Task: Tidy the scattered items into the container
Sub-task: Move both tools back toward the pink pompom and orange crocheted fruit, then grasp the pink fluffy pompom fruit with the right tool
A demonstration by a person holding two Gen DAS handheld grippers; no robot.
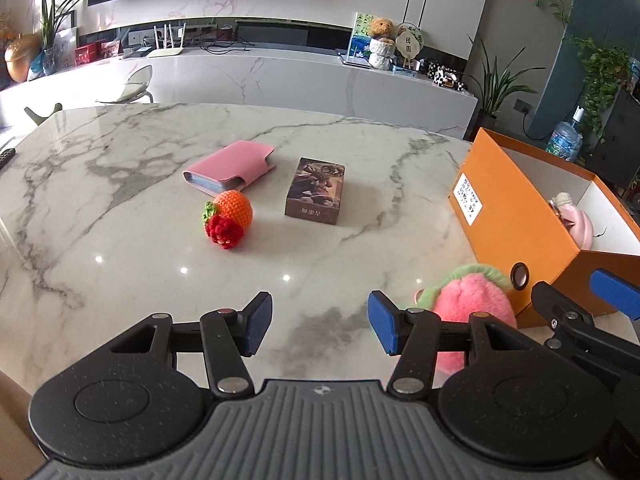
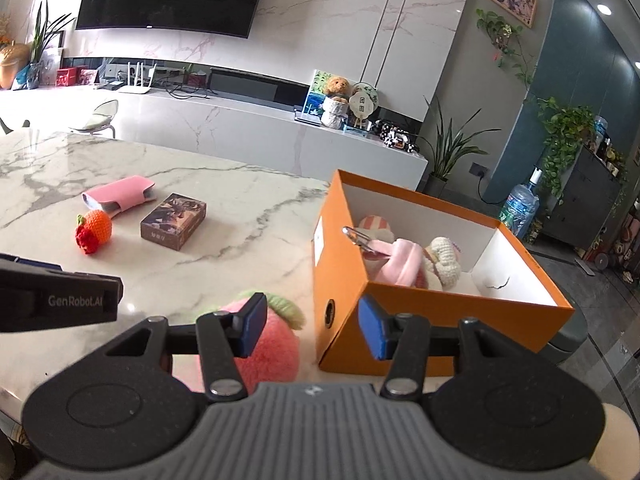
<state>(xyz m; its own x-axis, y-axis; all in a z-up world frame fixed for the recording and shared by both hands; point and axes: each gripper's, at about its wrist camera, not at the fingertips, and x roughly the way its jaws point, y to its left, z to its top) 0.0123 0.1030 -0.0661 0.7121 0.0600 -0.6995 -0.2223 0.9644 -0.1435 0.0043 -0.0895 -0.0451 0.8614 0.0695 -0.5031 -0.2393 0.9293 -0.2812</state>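
Observation:
An open orange box (image 1: 516, 216) (image 2: 344, 280) stands at the table's right; pink and cream soft items (image 2: 404, 260) lie inside. A pink-and-green plush peach (image 1: 472, 300) (image 2: 272, 344) lies beside the box's near corner. A crocheted orange with a red flower (image 1: 230, 218) (image 2: 94, 232), a pink card wallet (image 1: 232, 168) (image 2: 120, 194) and a brown card box (image 1: 316, 192) (image 2: 174, 220) lie mid-table. My left gripper (image 1: 320, 326) is open and empty, left of the peach. My right gripper (image 2: 312, 330) is open and empty above the peach and the box corner.
The marble table (image 1: 120, 248) (image 2: 248, 240) ends just past the box. The right gripper (image 1: 600, 312) shows at the right edge of the left wrist view; the left gripper's body (image 2: 60, 296) shows at the left of the right wrist view. A white cabinet (image 1: 280, 76) stands behind.

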